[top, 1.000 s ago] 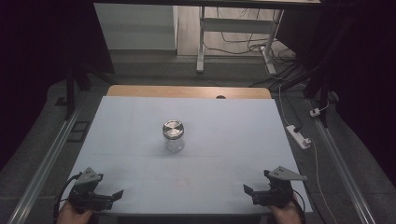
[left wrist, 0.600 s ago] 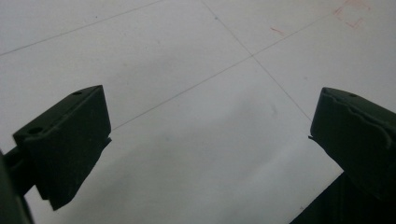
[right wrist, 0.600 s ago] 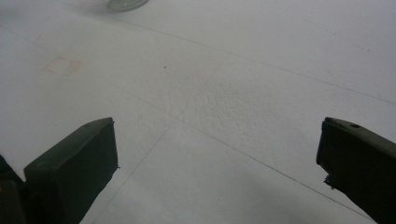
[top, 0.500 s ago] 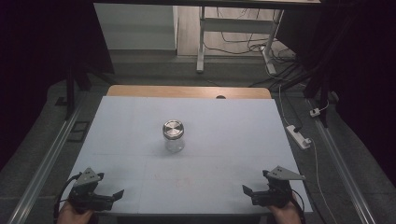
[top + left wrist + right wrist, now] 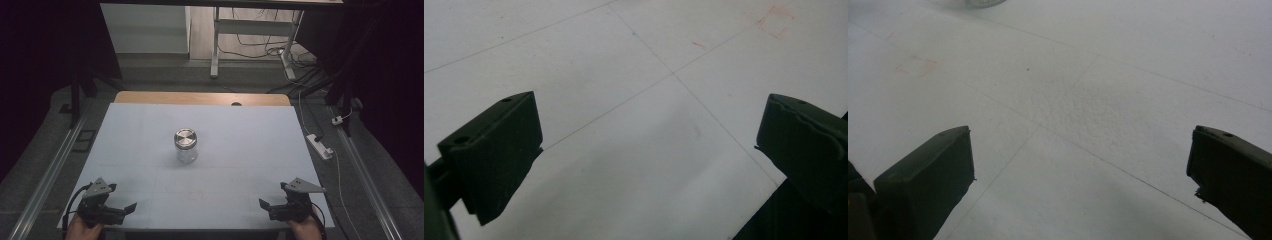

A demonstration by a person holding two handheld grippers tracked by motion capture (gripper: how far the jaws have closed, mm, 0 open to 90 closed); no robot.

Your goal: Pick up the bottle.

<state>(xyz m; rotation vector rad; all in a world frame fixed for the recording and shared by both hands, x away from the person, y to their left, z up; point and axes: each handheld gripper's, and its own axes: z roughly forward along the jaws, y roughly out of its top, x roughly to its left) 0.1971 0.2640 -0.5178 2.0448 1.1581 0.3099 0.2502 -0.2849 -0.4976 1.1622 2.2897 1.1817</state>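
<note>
Black, blocky fingers [image 5: 494, 150] of the left gripper [image 5: 116, 210] spread wide, released, nothing between them but matte white desk [image 5: 240, 145] with thin seam lines and faint red marks. Fingers [image 5: 930, 175] of the right gripper [image 5: 274, 206] likewise parted and empty over the same finely grained surface. Resting at 7 and 5 o'clock on the near edge, each in a hand [image 5: 82, 231], each topped by a grey three-cornered plate. Near desk centre, toward 12 from both, a clear glass jar [image 5: 185, 146], upright, round ribbed metal lid, standing alone with open desk all round. Off the desk at 3 o'clock, a white power strip [image 5: 320, 146] on grey floor; cables at 1 o'clock.
</note>
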